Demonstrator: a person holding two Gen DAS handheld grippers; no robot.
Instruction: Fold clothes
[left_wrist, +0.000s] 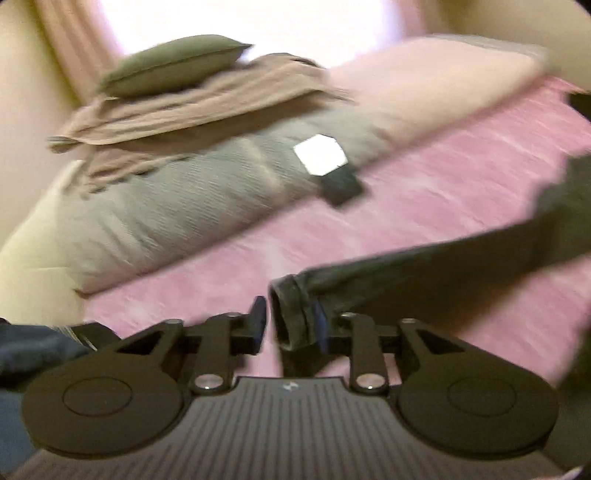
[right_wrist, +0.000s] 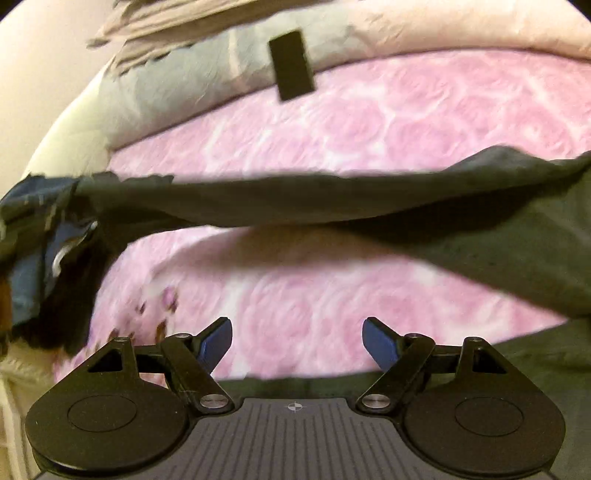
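Observation:
A dark olive-black garment lies on the pink bedspread. In the left wrist view its long sleeve (left_wrist: 424, 269) stretches from the right to my left gripper (left_wrist: 290, 325). That gripper is shut on the sleeve's cuff (left_wrist: 291, 314), which stands folded between the blue pads. In the right wrist view the same sleeve (right_wrist: 295, 199) hangs taut across the frame, lifted off the bed, and the garment's body (right_wrist: 535, 258) spreads at the right. My right gripper (right_wrist: 298, 345) hovers low over the bed, open and holding nothing. Its fingers are apart from the cloth.
A pink rose-patterned bedspread (right_wrist: 369, 122) covers the bed. At the head lie a grey pillow (left_wrist: 177, 206), a beige blanket (left_wrist: 192, 99), an olive cushion (left_wrist: 173, 62) and a pale pink pillow (left_wrist: 424, 85). A black flat device (right_wrist: 291, 64) rests against the grey pillow. Blurred blue fabric (right_wrist: 33, 229) sits left.

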